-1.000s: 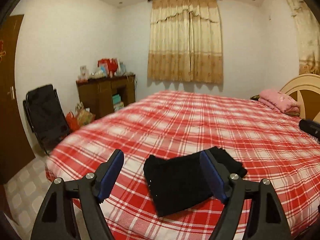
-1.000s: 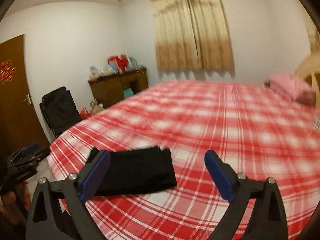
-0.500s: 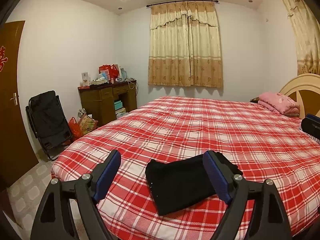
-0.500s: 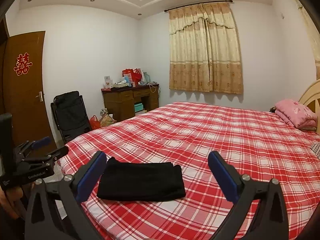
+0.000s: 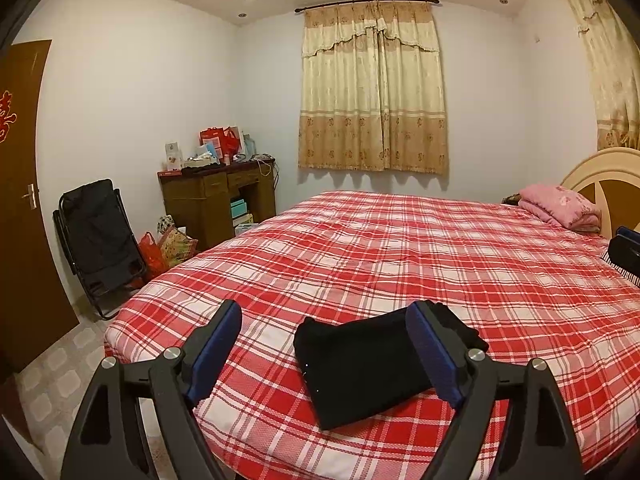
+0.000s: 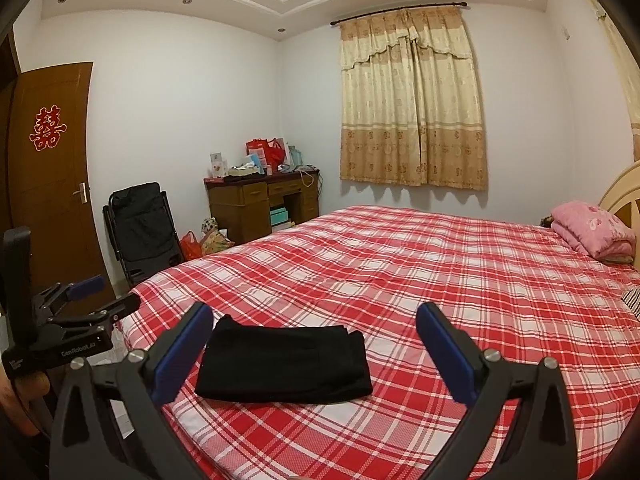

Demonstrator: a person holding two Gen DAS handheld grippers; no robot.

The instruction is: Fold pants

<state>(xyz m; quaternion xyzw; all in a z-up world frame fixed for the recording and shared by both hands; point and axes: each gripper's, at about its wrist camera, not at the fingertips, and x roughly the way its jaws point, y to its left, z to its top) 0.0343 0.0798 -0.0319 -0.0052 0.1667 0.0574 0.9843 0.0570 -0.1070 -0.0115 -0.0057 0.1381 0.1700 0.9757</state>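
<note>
The pants (image 6: 286,364) are seen as a compact black rectangle lying flat on the red plaid bedspread (image 6: 400,280), near the bed's corner closest to the cameras. The folding is judged to be essentially finished: the layers are stacked, and no loose leg is trailing. If anything is left of the step, it would be a check of the edges. In the right wrist view a small lip of fabric is raised at the right end of the bundle; this could be pressed down with a light touch from above rather than by a pinch, so that the stack is not dragged across the cover or opened up. Any withdrawal is best made up and away, clear of the cloth.

The long axis of the bundle is seen to run roughly along the near edge of the bed, left to right in the right wrist view; in the left wrist view it appears slanted, rising toward the right. Which end is the waistband cannot be told.

The left gripper (image 5: 326,354) is held wide, and nothing is gripped; its right finger merely hides part of the pants (image 5: 360,364). The right gripper (image 6: 314,354) is likewise spread wide and empty, above the bundle.

Beyond the bed, a folded pink blanket (image 6: 592,234) is seen by the headboard, well apart.
</note>
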